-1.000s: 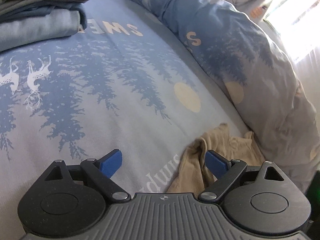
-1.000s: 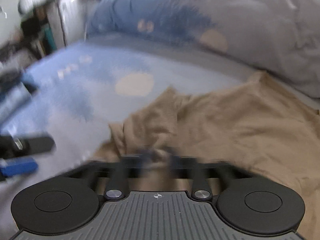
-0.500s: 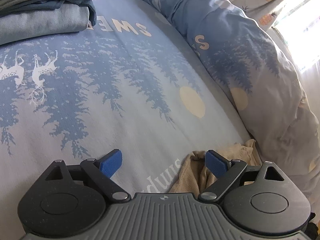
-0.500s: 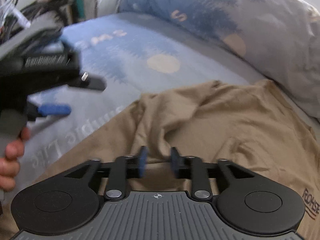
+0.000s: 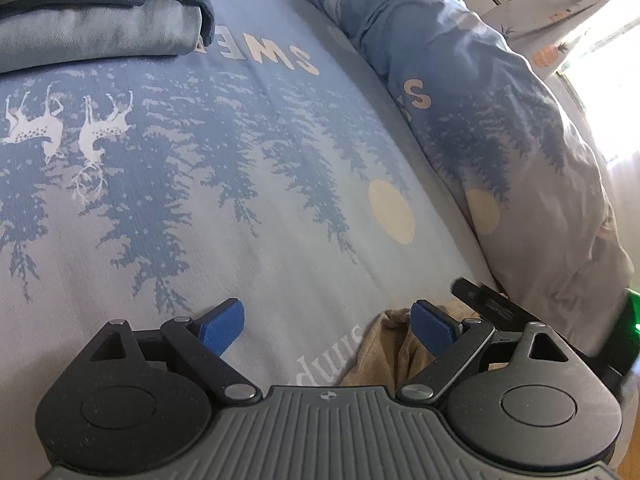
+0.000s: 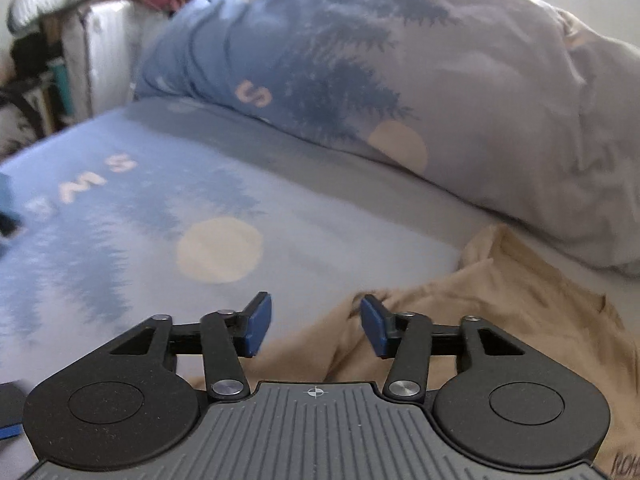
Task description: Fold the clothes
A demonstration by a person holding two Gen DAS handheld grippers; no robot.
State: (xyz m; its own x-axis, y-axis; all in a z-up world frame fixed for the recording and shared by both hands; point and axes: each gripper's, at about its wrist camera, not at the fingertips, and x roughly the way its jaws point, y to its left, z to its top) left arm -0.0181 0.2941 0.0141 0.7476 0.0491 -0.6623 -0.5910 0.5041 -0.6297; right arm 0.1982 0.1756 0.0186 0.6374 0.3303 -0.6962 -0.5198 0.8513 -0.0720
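Observation:
A tan T-shirt (image 6: 500, 320) lies crumpled on the blue forest-print bed sheet (image 6: 120, 240), near the rolled duvet. My right gripper (image 6: 316, 326) hovers over the shirt's left edge with its blue pads apart and no cloth pressed between them. My left gripper (image 5: 328, 326) is open above the sheet, and a bunched corner of the tan T-shirt (image 5: 384, 352) lies just inside its right pad without being pinched. Part of the right gripper (image 5: 488, 304) shows as a black piece just past that pad.
A stack of folded grey and blue clothes (image 5: 100, 20) sits at the far left of the bed. The rolled duvet (image 5: 500, 120) runs along the far side. Cluttered shelves (image 6: 60, 60) stand beyond the bed's end, and a bright window is at the right.
My right gripper let go of the tan shirt, its pads spread apart, and it swung sideways. The shirt corner slid right in the left wrist view. The left gripper rolled slightly but stayed put.

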